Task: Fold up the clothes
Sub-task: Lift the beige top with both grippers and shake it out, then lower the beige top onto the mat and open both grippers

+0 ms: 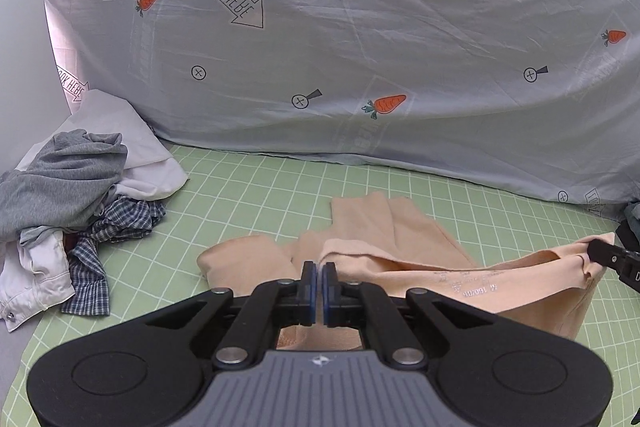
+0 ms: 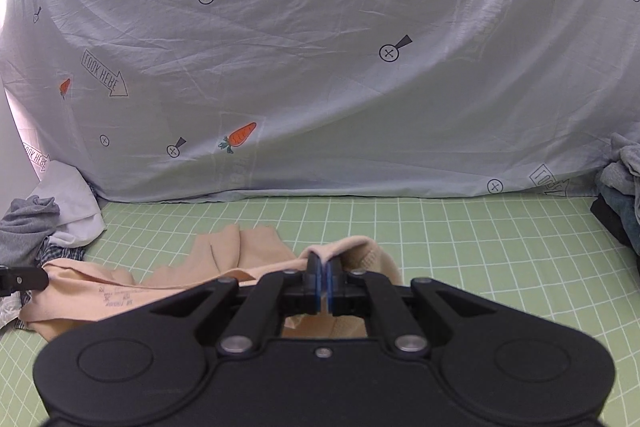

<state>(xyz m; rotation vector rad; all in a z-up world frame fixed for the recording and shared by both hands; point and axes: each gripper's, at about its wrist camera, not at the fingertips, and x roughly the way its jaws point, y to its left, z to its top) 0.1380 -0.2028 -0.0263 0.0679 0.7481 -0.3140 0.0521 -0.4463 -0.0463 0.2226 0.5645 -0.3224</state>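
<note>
A peach garment (image 1: 420, 259) lies partly on the green checked mat (image 1: 256, 195), its near edge lifted. My left gripper (image 1: 319, 267) is shut on one part of that edge. My right gripper (image 2: 322, 263) is shut on another part of the garment (image 2: 168, 279), which drapes over its fingertips. The right gripper's tip shows at the right edge of the left wrist view (image 1: 604, 253), pinching the cloth. The left gripper's tip shows at the left edge of the right wrist view (image 2: 28, 279). The edge is stretched between the two, with a printed label visible on the inside.
A pile of unfolded clothes (image 1: 64, 203) (grey, white, blue plaid) lies at the mat's left. A second pile of grey and dark clothes (image 2: 620, 195) lies at the right. A pale blue carrot-print sheet (image 1: 340, 39) hangs behind the mat.
</note>
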